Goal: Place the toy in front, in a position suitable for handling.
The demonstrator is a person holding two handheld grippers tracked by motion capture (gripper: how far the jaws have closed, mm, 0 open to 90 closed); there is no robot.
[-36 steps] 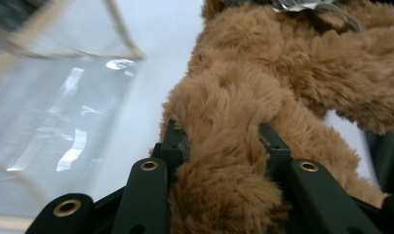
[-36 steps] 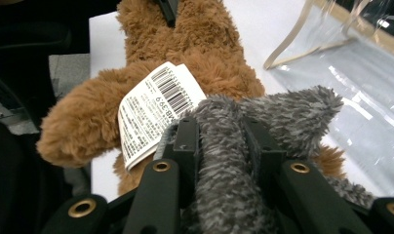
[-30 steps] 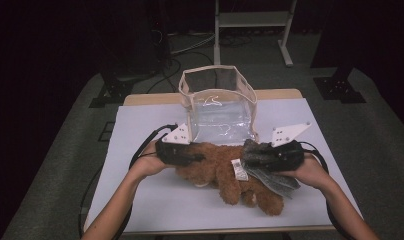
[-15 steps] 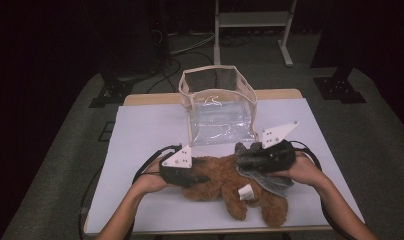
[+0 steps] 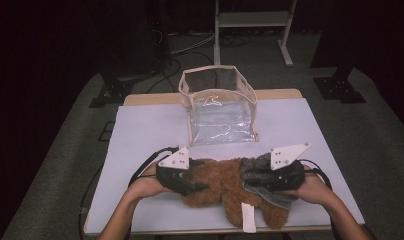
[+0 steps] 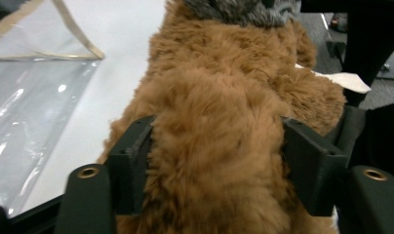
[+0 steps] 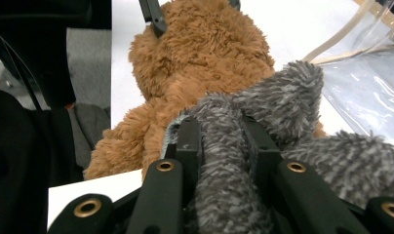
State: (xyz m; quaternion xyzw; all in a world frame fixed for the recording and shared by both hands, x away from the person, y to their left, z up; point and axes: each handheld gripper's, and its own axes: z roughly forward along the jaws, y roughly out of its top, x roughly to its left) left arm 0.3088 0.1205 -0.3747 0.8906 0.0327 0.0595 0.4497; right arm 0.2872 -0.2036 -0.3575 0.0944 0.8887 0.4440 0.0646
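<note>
A brown plush toy point(image 5: 222, 185) lies near the table's front edge, with a grey fuzzy piece point(image 5: 260, 172) at its right end and a white tag point(image 5: 248, 220) at the front. My left gripper point(image 5: 197, 187) is at the toy's left end. Its jaws have just been opening and now flank the brown fur point(image 6: 214, 97), which bulges between the black fingers point(image 6: 131, 151). My right gripper point(image 5: 250, 180) is shut on the grey fuzzy piece point(image 7: 283, 97), a fold of which is pinched between its fingers point(image 7: 187, 141).
A clear plastic bag point(image 5: 220, 107) with beige trim stands open behind the toy, mid-table. The white table top point(image 5: 140, 130) stretches out to either side. Cables trail from both grippers. Dark floor and stand legs lie beyond the table.
Both hands and the plush toy have come toward the front edge, away from the clear bag. The toy now lies lower and flatter on the table.
</note>
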